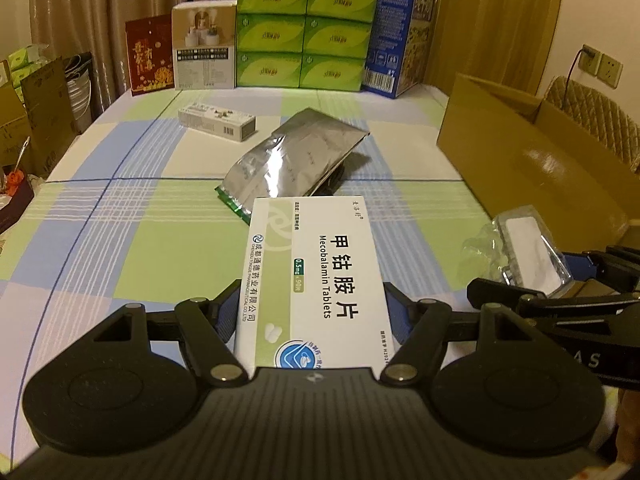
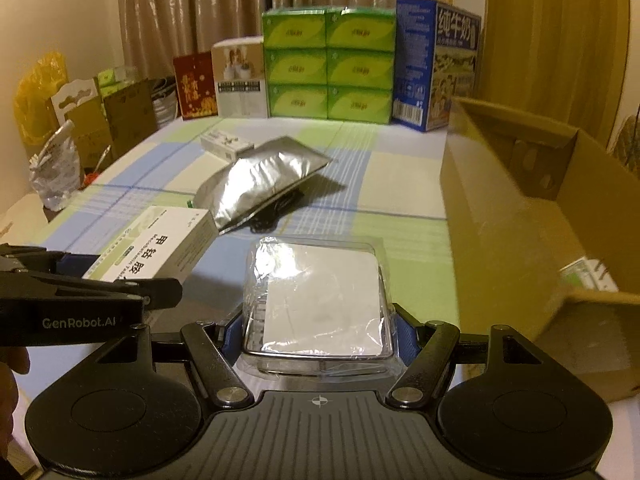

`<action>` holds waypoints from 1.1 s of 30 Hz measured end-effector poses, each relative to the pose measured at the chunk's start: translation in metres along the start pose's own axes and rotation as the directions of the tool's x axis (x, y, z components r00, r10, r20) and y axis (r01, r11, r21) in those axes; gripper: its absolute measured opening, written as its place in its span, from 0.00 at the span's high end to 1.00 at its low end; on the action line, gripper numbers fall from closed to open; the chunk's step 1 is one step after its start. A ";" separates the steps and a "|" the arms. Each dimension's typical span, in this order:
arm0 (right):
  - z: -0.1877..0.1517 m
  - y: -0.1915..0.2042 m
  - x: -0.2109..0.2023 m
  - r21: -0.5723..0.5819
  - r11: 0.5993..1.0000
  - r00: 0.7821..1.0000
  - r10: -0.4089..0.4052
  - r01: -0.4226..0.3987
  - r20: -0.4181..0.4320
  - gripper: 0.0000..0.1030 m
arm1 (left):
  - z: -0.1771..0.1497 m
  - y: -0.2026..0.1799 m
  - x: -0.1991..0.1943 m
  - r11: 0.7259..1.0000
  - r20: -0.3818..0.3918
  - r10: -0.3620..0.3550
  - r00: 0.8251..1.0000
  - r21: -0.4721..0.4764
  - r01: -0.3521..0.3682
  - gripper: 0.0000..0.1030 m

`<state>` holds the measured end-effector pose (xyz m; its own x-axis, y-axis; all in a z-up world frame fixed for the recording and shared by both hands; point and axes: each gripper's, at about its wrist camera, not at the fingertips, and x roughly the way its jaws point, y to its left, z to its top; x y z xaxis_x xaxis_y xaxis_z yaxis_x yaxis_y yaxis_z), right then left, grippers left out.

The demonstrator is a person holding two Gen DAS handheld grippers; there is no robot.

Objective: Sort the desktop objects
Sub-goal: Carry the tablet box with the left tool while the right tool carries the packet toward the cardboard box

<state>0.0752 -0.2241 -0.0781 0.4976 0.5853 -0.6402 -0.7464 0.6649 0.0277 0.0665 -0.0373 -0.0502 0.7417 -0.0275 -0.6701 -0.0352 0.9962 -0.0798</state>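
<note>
The left gripper (image 1: 312,312) has its fingers (image 1: 226,312) pressed on both sides of a white and green pill box (image 1: 316,280). The box is lifted above the table (image 1: 120,240) and points away from the camera. The right gripper (image 2: 320,330) has its fingers (image 2: 406,336) squeezed on a clear plastic pack (image 2: 320,300) with a white square inside. That pack is up in the air too. The two grippers are side by side, close together.

Past the pill box, a shiny silver bag (image 1: 292,156) lies on the checked cloth in the middle of the table. Something dark peeks out from under it; I cannot tell what. A small white box (image 1: 216,120) lies farther back, to the left. An open brown cardboard box (image 2: 520,208) sits on the right side of the table. Some packs lie inside it. At the far end, green tissue packs (image 1: 304,32) are stacked up, with a blue carton (image 1: 396,36) beside them.
</note>
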 end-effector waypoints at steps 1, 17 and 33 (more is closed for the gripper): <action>0.001 0.000 -0.005 -0.001 1.000 1.000 -0.001 0.001 0.007 0.34 | 0.001 -0.002 -0.005 1.000 0.004 0.001 1.000 -0.001 -0.001 0.35; 0.014 -0.009 -0.078 0.049 0.999 0.994 -0.010 0.005 0.105 0.34 | 0.003 -0.034 -0.077 1.000 0.049 0.004 0.999 0.014 -0.005 0.35; 0.013 -0.035 -0.129 0.107 0.993 0.983 -0.070 0.052 0.172 0.34 | 0.010 -0.069 -0.109 0.998 0.084 -0.050 0.995 0.049 0.046 0.35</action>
<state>0.0432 -0.3166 0.0135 0.6175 0.6084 -0.4985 -0.6678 0.7404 0.0765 -0.0053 -0.1022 0.0365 0.7964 -0.0698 -0.6008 0.0315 0.9968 -0.0740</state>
